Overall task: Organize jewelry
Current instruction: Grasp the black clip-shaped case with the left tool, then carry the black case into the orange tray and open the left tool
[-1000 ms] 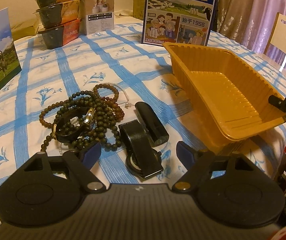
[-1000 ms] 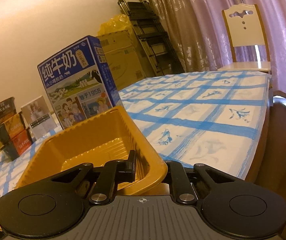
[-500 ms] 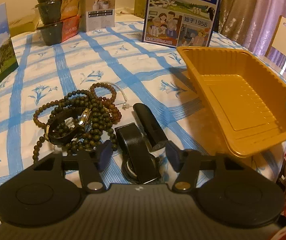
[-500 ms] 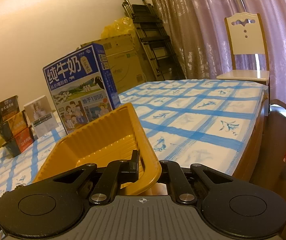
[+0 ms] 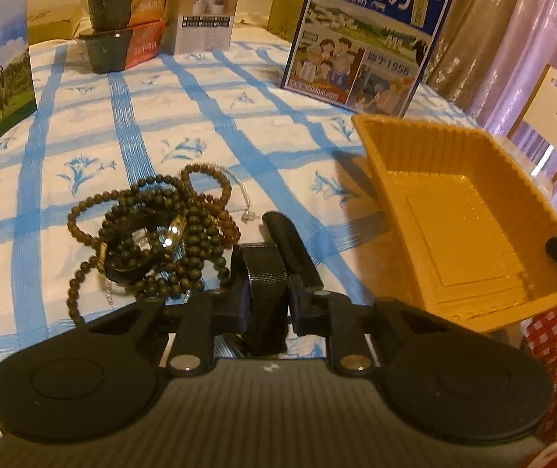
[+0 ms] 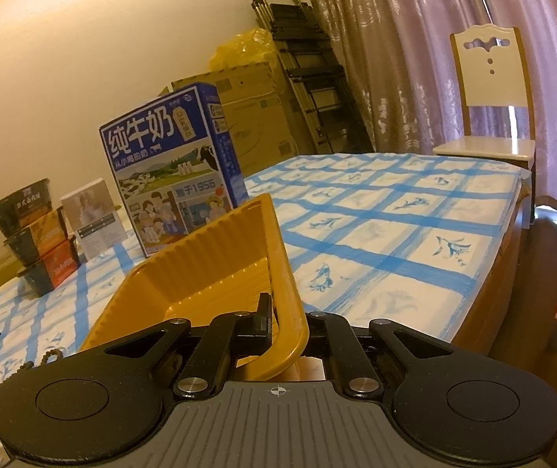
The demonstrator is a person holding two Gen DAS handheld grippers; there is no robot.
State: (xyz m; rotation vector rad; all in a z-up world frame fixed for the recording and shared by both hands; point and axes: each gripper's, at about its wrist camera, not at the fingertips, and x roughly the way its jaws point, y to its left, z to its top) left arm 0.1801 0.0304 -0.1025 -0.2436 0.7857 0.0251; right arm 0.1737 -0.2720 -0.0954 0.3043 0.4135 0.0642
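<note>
The left gripper (image 5: 266, 297) is closing, its pads against a black watch strap (image 5: 265, 273) beside the heap of bead bracelets (image 5: 149, 234) near the table's (image 5: 216, 117) front edge. The right gripper (image 6: 288, 325) is clamped on the rim of the yellow tray (image 6: 208, 269), which is tilted up at the table's right edge.

Left gripper (image 5: 266, 298): matte black, two round disc housings flanking a ribbed grey centre plate with a small white mark; silver pivot screws on angled linkage arms; blue finger pads. Right gripper (image 6: 287, 321): same build, crosshair mark on the plate, black fingers.
</note>
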